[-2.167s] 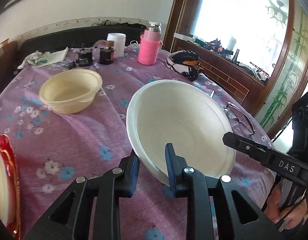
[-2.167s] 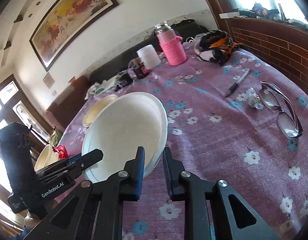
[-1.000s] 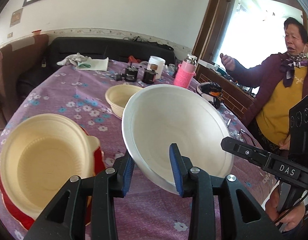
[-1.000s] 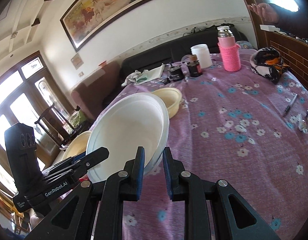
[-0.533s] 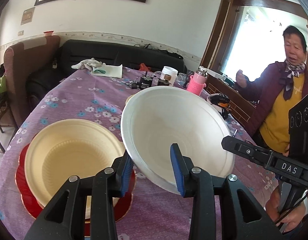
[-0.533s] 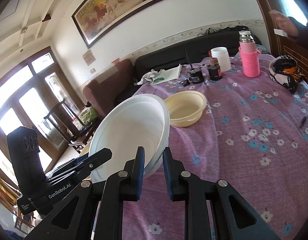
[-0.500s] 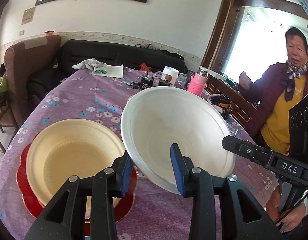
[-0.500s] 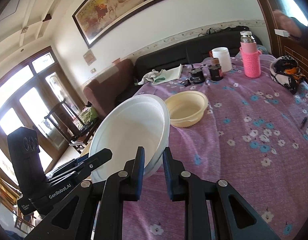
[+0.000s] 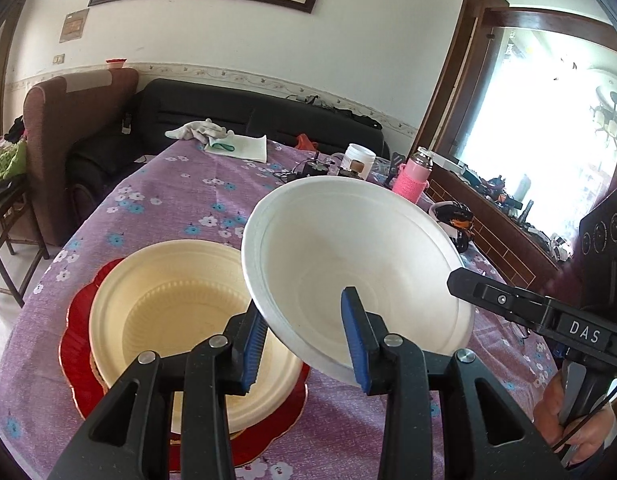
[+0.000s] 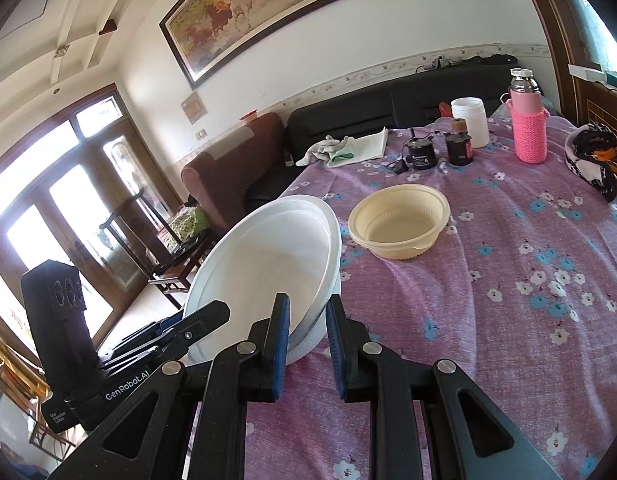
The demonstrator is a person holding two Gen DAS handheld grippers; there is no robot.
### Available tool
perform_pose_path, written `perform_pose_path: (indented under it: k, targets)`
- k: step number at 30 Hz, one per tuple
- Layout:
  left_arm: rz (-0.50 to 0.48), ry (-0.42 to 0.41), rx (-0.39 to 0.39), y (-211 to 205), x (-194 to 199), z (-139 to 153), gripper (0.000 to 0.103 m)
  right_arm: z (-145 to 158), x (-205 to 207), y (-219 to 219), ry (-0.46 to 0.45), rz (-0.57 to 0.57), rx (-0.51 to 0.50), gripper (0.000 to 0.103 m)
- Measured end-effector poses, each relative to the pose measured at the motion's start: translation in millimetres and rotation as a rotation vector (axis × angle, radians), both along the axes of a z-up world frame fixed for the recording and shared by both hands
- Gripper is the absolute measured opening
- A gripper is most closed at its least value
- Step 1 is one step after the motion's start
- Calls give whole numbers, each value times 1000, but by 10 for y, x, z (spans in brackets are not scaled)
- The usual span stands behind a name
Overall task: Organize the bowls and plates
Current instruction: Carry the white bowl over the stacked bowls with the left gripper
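Observation:
A large white bowl hangs tilted above the purple flowered tablecloth, held by both grippers. My left gripper is shut on its near rim, one blue pad inside and one outside. My right gripper is shut on the opposite rim and shows in the left wrist view as a black finger. Just left of the white bowl, a cream bowl sits on a red plate. A second cream bowl stands alone farther along the table.
At the table's far end stand a pink-sleeved flask, a white jar, small dark jars and a folded cloth with gloves. A patterned pouch lies at the right. A brown armchair and a black sofa stand beyond the table.
Both grippers have carried the white bowl to the left, so it now hangs beside the cream bowl on the red plate. The person in the yellow top has left the left wrist view.

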State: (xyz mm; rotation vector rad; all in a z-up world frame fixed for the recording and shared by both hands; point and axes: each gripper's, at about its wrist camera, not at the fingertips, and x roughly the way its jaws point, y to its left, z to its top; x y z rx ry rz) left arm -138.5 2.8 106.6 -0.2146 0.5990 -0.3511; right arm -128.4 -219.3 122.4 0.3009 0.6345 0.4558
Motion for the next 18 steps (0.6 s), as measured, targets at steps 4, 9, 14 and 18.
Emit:
perform_pose_path:
  k: [4, 9, 14, 18]
  targets:
    - [18, -2, -9, 113, -1, 23, 35, 26, 43, 68, 3, 15, 3, 21]
    - [63, -7, -17, 295, -20, 52, 35, 45, 128, 228, 15, 56, 18, 21]
    - [120, -2, -24, 516, -6, 37, 35, 13, 225, 443, 44, 99, 32, 21]
    - [159, 14, -27, 668, 21, -23, 35, -77, 332, 616, 85, 128, 36, 21]
